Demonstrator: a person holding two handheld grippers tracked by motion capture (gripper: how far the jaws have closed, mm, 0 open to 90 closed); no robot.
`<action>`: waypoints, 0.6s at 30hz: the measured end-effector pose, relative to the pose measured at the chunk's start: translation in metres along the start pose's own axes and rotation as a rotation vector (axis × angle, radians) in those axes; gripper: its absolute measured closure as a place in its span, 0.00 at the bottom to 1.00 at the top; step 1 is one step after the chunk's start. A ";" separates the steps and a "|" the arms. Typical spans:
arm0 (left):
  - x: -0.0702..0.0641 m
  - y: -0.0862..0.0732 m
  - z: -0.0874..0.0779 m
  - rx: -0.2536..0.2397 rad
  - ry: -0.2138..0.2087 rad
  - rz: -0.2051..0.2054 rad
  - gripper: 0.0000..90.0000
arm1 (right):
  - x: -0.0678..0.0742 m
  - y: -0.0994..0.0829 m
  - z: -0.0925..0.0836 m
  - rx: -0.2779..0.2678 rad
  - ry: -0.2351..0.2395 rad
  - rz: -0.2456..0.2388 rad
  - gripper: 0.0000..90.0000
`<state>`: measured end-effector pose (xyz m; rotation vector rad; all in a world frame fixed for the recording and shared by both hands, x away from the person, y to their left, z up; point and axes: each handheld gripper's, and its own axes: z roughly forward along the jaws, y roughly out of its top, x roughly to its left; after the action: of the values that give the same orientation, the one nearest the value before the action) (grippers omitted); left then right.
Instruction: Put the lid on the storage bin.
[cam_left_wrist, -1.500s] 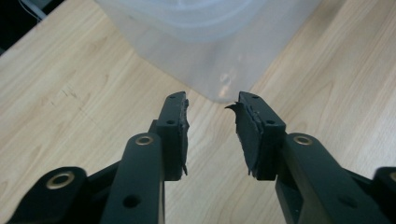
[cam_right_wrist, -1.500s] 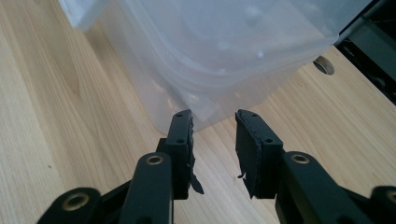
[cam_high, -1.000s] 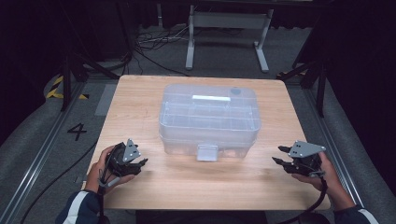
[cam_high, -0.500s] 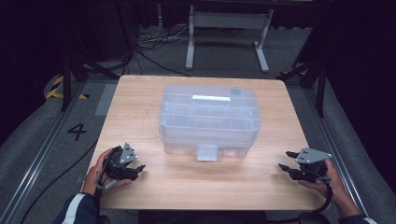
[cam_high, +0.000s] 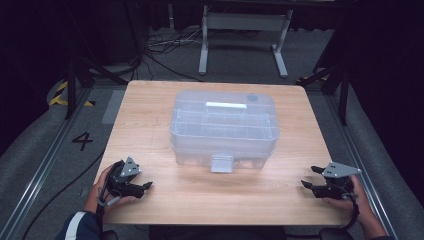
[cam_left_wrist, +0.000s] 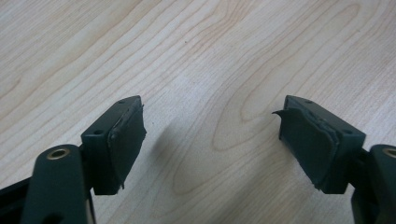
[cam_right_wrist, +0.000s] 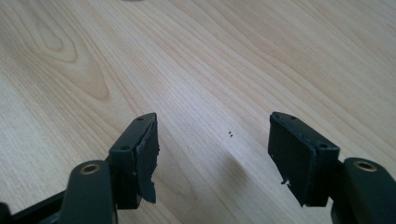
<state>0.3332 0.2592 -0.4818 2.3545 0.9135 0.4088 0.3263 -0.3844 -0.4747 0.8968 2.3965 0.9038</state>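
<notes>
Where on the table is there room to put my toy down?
Bare wood lies in front of the clear box, between the left tool and right tool, and in strips beside the box. The table's middle is taken.

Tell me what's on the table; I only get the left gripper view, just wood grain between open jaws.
Observer: A clear plastic box sits mid-table, beyond the left gripper.
Operator: Where's the other gripper?
Observer: The right gripper is held near the table's right front corner, apart from the box.
Operator: Is it holding anything?
Observer: No. Both grippers' jaws have just been opening, with nothing between them.
Operator: Where's the box's latch?
Observer: The latch faces the person's edge.
</notes>
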 end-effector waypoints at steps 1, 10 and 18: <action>0.000 -0.001 0.000 -0.006 -0.004 -0.007 0.24 | -0.001 -0.002 0.000 -0.003 -0.003 0.014 0.35; 0.006 -0.015 0.005 -0.084 -0.037 -0.117 0.17 | -0.004 -0.018 0.007 -0.043 0.035 0.139 0.29; 0.006 -0.015 0.005 -0.083 -0.033 -0.124 0.16 | -0.008 -0.018 0.008 -0.023 0.048 0.184 0.24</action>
<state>0.3318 0.2700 -0.4943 2.2097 1.0017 0.3495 0.3292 -0.3970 -0.4921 1.1132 2.3667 1.0295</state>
